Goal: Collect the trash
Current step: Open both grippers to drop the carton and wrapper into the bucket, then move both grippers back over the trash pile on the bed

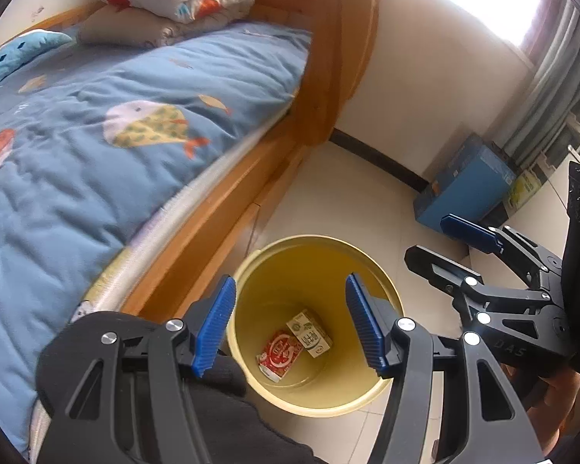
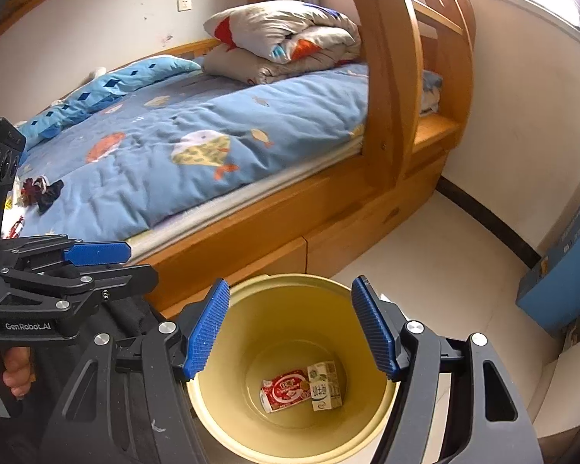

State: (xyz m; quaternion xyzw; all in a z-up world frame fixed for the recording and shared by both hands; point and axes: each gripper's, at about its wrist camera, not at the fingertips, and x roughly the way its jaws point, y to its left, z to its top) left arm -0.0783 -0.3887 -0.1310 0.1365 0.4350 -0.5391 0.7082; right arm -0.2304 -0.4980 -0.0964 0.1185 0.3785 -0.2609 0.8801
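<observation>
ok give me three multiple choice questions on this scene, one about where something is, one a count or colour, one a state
1. Where does the red carton lie?
A. on the bed
B. at the bottom of the yellow bin, against the white-and-green carton
C. on the floor beside the blue box

2. How many cartons are in the yellow bin?
A. one
B. two
C. four

3. How do the left gripper and the right gripper stand?
A. both open, holding nothing
B. left one shut on a carton
C. both shut on the bin's rim

Answers:
1. B: both wrist views show the red carton down inside the bin, touching the other carton.
2. B: only the red one and the white-and-green one show on the bin's floor.
3. A: in each wrist view the blue pads stand wide apart above the bin, with nothing between them.
</observation>
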